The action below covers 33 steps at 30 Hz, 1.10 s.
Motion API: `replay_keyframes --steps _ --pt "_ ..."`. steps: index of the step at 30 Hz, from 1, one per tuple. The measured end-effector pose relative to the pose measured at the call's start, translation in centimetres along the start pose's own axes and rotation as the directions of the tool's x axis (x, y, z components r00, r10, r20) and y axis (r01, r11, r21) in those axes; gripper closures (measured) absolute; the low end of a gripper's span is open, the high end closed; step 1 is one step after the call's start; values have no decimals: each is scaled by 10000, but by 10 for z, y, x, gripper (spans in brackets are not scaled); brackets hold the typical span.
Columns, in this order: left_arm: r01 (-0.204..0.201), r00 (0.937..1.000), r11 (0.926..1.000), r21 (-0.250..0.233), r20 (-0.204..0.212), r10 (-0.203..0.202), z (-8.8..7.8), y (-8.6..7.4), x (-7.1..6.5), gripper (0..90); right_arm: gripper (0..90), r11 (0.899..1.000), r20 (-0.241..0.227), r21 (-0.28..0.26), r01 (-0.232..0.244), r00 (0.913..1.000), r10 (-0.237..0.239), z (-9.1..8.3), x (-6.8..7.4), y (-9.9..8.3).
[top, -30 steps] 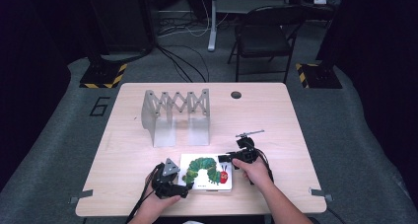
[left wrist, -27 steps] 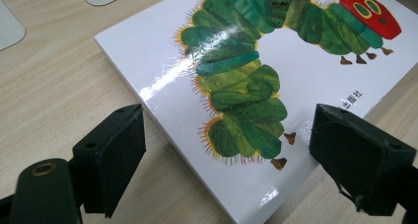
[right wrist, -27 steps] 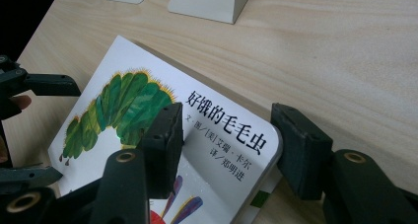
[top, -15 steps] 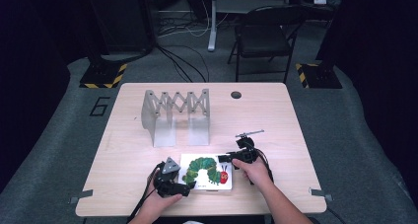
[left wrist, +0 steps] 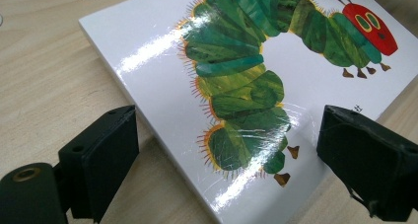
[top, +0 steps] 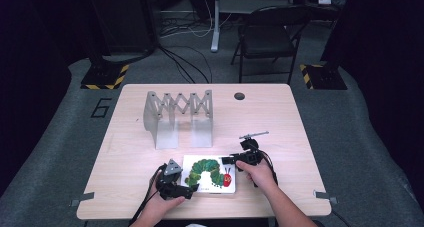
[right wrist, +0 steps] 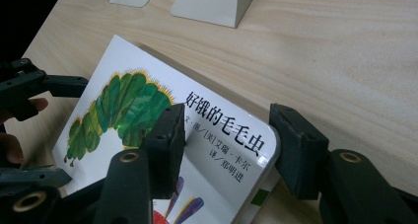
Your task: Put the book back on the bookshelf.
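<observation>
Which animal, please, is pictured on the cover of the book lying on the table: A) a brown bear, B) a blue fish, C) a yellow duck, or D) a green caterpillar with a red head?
D, since the book shows a green segmented caterpillar with a red head on its white cover.

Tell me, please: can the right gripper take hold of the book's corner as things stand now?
Probably yes. The right gripper already has its jaws on either side of a corner of the book, which lies flat on the table. Nothing stands between them; the jaws have just been closing.
</observation>
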<state>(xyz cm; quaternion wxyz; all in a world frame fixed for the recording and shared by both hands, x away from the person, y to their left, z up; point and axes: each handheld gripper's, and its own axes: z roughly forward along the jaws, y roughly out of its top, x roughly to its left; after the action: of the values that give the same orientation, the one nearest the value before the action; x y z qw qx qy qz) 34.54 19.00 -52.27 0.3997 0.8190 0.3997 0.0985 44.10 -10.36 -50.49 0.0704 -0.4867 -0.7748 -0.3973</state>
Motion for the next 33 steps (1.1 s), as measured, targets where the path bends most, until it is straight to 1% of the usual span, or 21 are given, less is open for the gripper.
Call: replay_keyframes --steps 1,3,5,6,8,9,10,11,14,15,16,17,18,19,20,21,25,28,29,32,33 --pt "176 9998 9998 -63 -15 -176 0 0 -1 83 503 9999 24 -85 80 10000 -79 -2 2 0" --pt "60 10000 10000 -37 -29 -60 0 0 0 81 507 9997 36 -174 158 9999 -158 -4 4 1" --pt "85 10000 9999 -64 -51 -85 0 0 0 79 510 9988 102 -278 394 9992 -391 -7 7 1" --pt "93 10000 9999 -91 -31 -93 0 -1 0 80 511 9989 107 -301 364 9993 -361 -8 8 1" --pt "3 10000 10000 -51 -25 -3 -1 -1 0 80 513 9976 170 -364 598 9981 -592 -11 12 1" --pt "104 9999 9999 -56 16 -104 -1 -1 -2 80 515 9972 210 -403 638 9978 -630 -12 14 1" --pt "71 10000 9999 -109 -6 -71 -1 -1 -2 81 515 9963 220 -436 746 9970 -737 -14 15 0" --pt "-109 9999 9999 -96 -55 109 -2 -1 -2 82 515 9954 241 -488 829 9964 -818 -15 16 0" --pt "-286 9996 9996 -78 21 286 -3 -1 -4 84 518 9920 217 -634 1093 9939 -1081 -20 20 0" --pt "-273 9996 9996 -99 21 273 -3 -1 -5 87 519 9912 213 -698 1126 9936 -1113 -22 23 0" --pt "-407 9992 9991 -105 -5 407 -3 -1 -5 88 519 9906 247 -725 1162 9931 -1147 -23 25 0" --pt "-270 9996 9995 -141 27 271 -3 -1 -6 89 519 9883 256 -763 1319 9911 -1303 -24 27 0" --pt "-246 9997 9995 -178 20 247 -3 -1 -7 90 519 9872 323 -772 1395 9900 -1373 -25 28 0" --pt "-386 9993 9992 -140 25 386 -4 -1 -5 91 520 9865 361 -779 1437 9893 -1413 -26 30 -1" --pt "-395 9992 9992 -79 73 396 -5 0 -5 93 520 9843 389 -804 1573 9872 -1546 -27 30 -1" --pt "-361 9993 9993 -86 100 362 -6 0 -4 96 523 9807 419 -853 1761 9840 -1730 -28 31 -1" --pt "-221 9996 9997 -80 175 223 -8 1 -4 125 547 9791 501 -961 1794 9833 -1752 -31 36 -1" --pt "-77 9997 9999 -96 226 79 -12 1 -1 171 550 9742 575 -998 2025 9786 -1975 -31 38 0" --pt "-138 9997 9998 -127 194 141 -12 2 0 184 551 9745 572 -989 2014 9788 -1965 -32 38 0" --pt "116 9998 9998 -167 179 -113 -16 2 2 234 553 9750 559 -1012 1980 9796 -1932 -32 39 0" --pt "111 9996 9998 -164 252 -107 -17 2 3 260 554 9747 564 -1022 1988 9794 -1939 -32 39 0"
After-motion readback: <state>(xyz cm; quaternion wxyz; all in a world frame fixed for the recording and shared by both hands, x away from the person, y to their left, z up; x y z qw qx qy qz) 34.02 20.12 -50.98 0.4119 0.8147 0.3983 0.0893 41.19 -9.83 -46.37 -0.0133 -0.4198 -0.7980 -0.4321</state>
